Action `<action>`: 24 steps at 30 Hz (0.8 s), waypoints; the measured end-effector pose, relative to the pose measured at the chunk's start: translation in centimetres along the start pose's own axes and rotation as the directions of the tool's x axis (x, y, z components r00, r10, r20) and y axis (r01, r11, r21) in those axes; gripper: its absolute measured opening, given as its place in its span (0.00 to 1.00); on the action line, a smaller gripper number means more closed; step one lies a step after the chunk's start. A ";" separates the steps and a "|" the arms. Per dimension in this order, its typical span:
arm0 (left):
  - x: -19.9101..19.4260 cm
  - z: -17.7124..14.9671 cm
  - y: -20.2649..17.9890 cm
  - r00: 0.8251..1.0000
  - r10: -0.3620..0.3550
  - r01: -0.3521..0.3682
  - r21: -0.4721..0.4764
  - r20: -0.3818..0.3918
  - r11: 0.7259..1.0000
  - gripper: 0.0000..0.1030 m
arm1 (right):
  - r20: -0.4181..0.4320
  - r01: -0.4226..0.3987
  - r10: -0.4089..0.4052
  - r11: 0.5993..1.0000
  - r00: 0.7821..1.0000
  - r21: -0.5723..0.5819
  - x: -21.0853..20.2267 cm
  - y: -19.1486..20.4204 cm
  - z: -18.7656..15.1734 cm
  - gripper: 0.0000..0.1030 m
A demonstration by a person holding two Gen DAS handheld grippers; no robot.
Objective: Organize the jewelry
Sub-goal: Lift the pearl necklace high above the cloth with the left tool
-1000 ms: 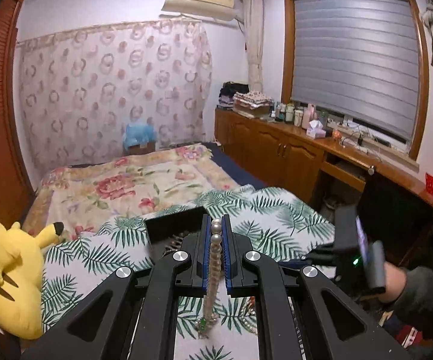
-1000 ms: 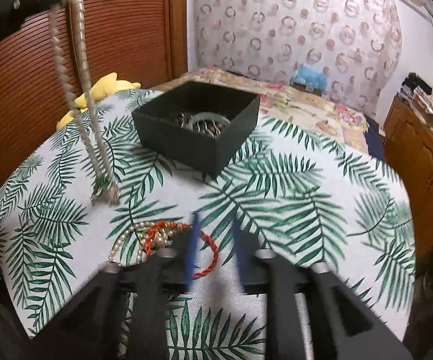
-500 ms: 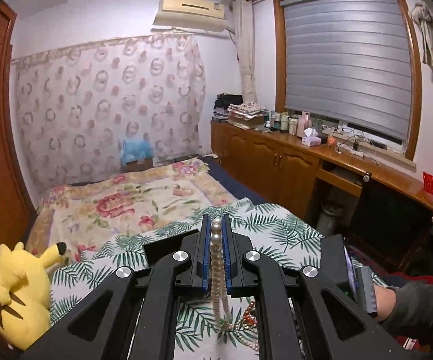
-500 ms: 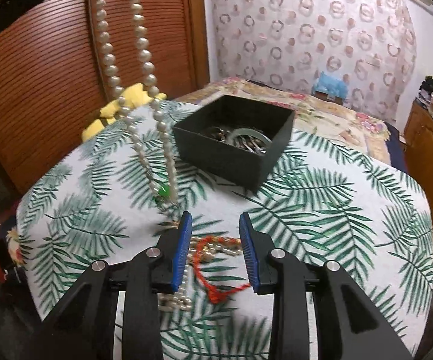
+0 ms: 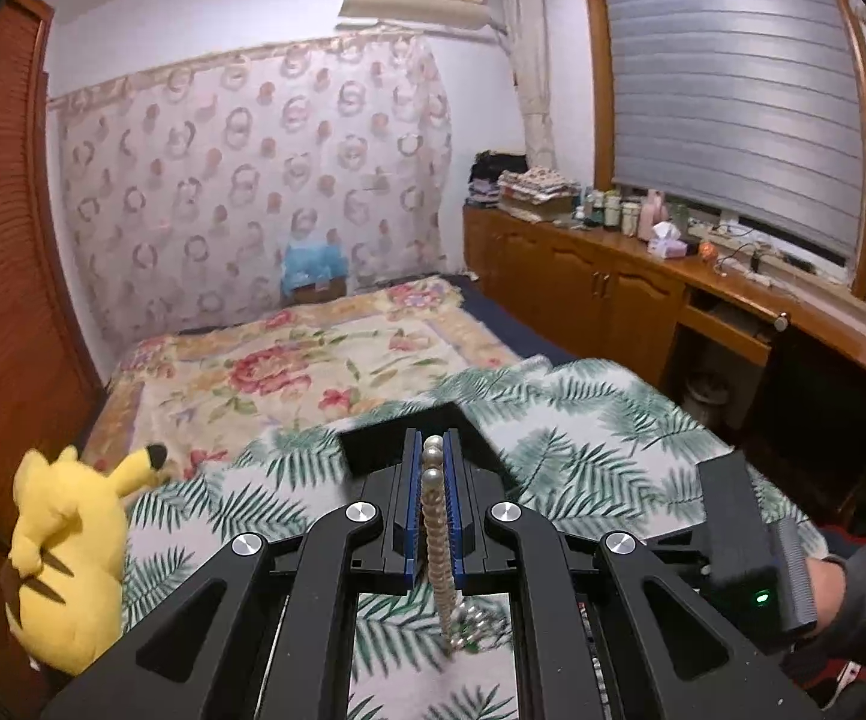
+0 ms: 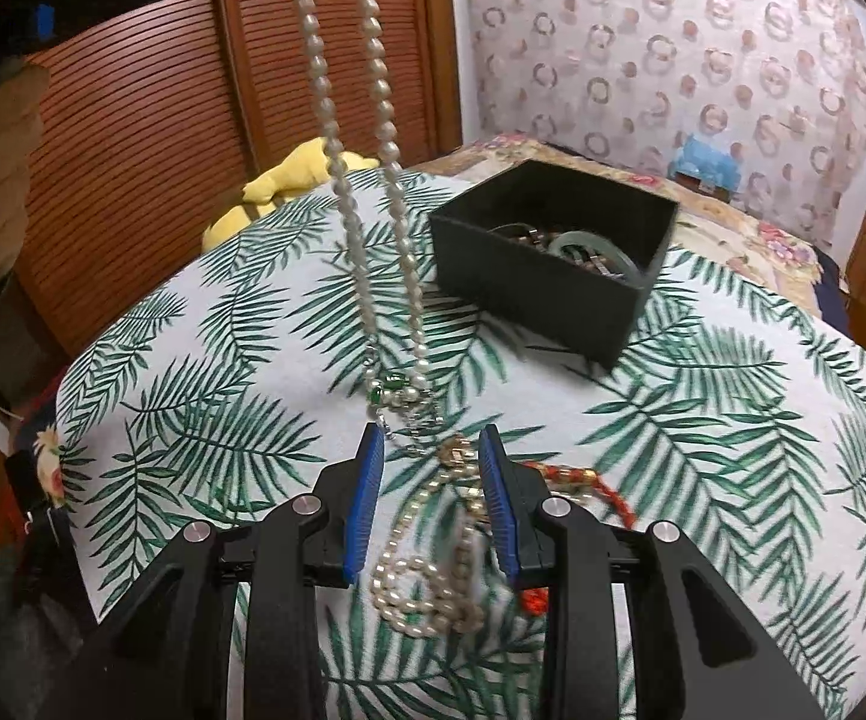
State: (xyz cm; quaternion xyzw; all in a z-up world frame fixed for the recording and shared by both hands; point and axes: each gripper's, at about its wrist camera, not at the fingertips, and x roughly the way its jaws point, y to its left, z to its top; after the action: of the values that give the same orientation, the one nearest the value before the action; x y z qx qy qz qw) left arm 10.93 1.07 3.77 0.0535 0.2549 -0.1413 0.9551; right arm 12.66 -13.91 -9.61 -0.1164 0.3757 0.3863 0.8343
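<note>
The left claw (image 5: 433,468), pinching the pearl necklace (image 6: 373,180), has lifted it nearly clear of the bench (image 6: 703,420); the spread right claw (image 6: 433,480) now hovers over the leftover pile (image 6: 433,570), black box (image 6: 553,264) next.

Open stretch of palm-print cloth (image 6: 205,420) at left and far right. Blocking the middle: hanging pearl necklace (image 6: 373,192), its clasp trailing just ahead of the right gripper (image 6: 433,456); loose pearl strand (image 6: 415,588) and red bracelet (image 6: 607,492) heaped under its parted jaws. Black box (image 6: 547,288) standing beyond, top open.
</note>
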 end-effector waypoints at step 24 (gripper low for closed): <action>2.3 -5.0 4.8 0.994 0.062 -0.070 -0.100 -0.087 0.993 0.06 | -0.088 0.079 -0.092 0.987 0.992 -0.141 3.0 2.6 1.4 0.00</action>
State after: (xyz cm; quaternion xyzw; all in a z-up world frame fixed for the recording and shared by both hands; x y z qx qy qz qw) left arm 11.88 6.01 -1.55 0.0186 0.2998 -0.0941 0.9492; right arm 12.76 -9.79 -10.55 -0.2076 0.3821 0.3692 0.8213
